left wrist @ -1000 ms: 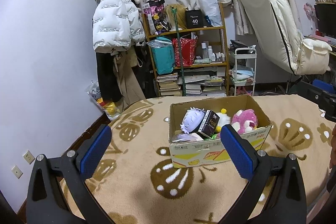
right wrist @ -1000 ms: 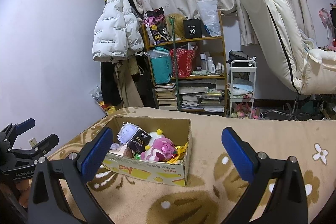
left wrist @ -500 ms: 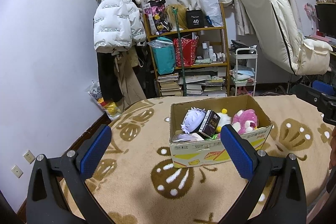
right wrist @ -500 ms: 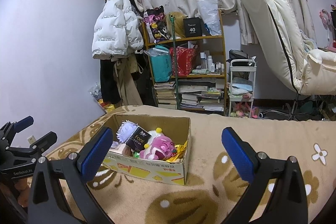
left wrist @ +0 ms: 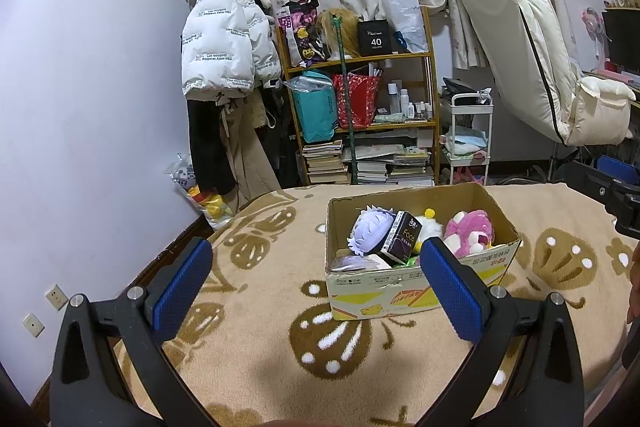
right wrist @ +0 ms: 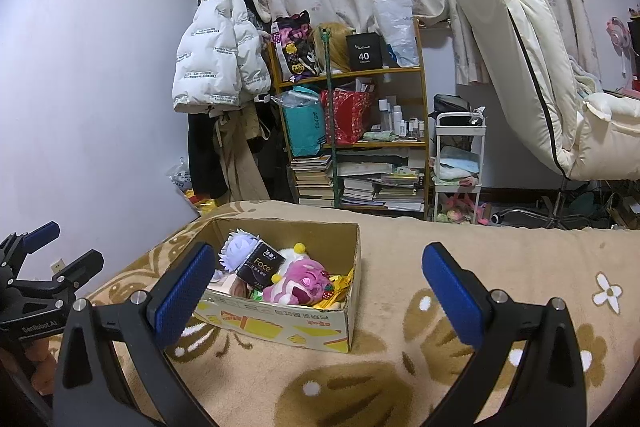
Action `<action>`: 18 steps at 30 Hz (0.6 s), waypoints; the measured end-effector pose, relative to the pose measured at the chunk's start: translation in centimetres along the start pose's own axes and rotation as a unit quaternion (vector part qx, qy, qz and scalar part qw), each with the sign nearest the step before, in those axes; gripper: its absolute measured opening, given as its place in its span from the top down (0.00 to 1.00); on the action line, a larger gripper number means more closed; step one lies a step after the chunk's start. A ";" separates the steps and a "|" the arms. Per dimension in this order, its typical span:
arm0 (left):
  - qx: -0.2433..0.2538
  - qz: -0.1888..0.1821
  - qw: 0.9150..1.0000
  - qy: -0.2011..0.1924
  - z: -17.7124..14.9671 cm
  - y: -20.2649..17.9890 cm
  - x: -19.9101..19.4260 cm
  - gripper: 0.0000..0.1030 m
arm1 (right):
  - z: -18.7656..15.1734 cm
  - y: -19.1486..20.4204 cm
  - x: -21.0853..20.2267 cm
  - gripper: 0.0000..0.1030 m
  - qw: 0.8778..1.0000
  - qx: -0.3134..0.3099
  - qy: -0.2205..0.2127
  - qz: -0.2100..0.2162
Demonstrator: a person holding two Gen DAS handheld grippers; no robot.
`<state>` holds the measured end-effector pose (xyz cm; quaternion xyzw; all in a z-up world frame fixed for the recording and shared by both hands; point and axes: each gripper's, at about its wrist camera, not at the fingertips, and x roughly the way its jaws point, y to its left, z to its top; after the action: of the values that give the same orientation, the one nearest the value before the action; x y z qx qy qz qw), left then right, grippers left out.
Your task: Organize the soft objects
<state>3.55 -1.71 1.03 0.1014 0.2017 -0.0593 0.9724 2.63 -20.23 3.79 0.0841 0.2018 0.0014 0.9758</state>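
a cardboard box (left wrist: 420, 283) sits on a tan blanket (left wrist: 260, 307) w/ brown butterfly shapes, covering what looks like a bed. the box is open at the top and packed w/ soft toys: a pale purple plush (left wrist: 370, 235) at the left, a pink plush (left wrist: 470, 233) at the right, a white plush w/ a yellow pom (left wrist: 430, 223) between them. a black tissue pack marked "face" (left wrist: 403, 242) leans on the purple plush. yellow bits near the pink plush can't be made out.

left gripper (left wrist: 316, 287) hangs low over the blanket, tongs released & spread wide, nothing between the blue pads; the box lies ahead & a bit to its right. right gripper (right wrist: 316, 287) is also spread wide & empty, w/ the box ahead to its left. both point at the box but stay apart from it, so neither touches anything.

no soft item shows loose on the blanket in either view. this fits 2 stages: toys gathered in the box as the tidy result, or a jumbled box waiting to be sorted. the pics don't settle which.

behind: a shelf (left wrist: 360, 123) of books & bags, a white puffer jacket (left wrist: 224, 47) hung on the wall.
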 end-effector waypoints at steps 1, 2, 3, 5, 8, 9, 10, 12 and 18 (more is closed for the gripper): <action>0.000 -0.001 1.000 0.000 0.0 0.0 0.0 0.01 | 0.0 -0.1 0.0 0.00 1.000 0.000 0.000 0.000; 0.001 -0.002 1.000 0.000 0.0 0.1 0.1 0.01 | 0.0 -0.1 0.0 0.00 1.000 0.000 0.000 0.000; 0.000 -0.001 1.000 0.000 0.0 0.0 0.0 0.01 | 0.0 -0.1 0.0 0.00 1.000 -0.001 0.000 0.000; 0.001 -0.001 1.000 0.001 0.0 0.1 0.1 0.01 | 0.0 -0.3 0.0 0.00 1.000 0.000 0.001 0.001; 0.000 -0.001 1.000 0.000 0.0 0.0 0.0 0.01 | 0.1 -0.3 0.0 0.00 1.000 -0.001 0.001 0.001; 0.000 -0.001 1.000 0.000 0.0 -0.1 0.0 0.01 | 0.1 -0.3 0.0 0.00 1.000 -0.001 0.001 0.002; 0.000 -0.001 1.000 0.000 0.0 0.0 0.0 0.01 | 0.1 -0.3 0.0 0.00 1.000 -0.001 0.001 0.002; 0.000 -0.001 1.000 0.000 0.0 -0.1 0.0 0.01 | 0.1 -0.4 0.0 0.00 1.000 -0.001 0.001 0.002; -0.001 -0.002 1.000 0.000 0.0 0.0 0.0 0.01 | 0.0 -0.5 0.0 0.00 1.000 -0.001 0.002 0.002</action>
<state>3.55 -1.73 1.06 0.1002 0.2023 -0.0607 0.9723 2.66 -20.71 3.73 0.0832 0.2033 0.0033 0.9756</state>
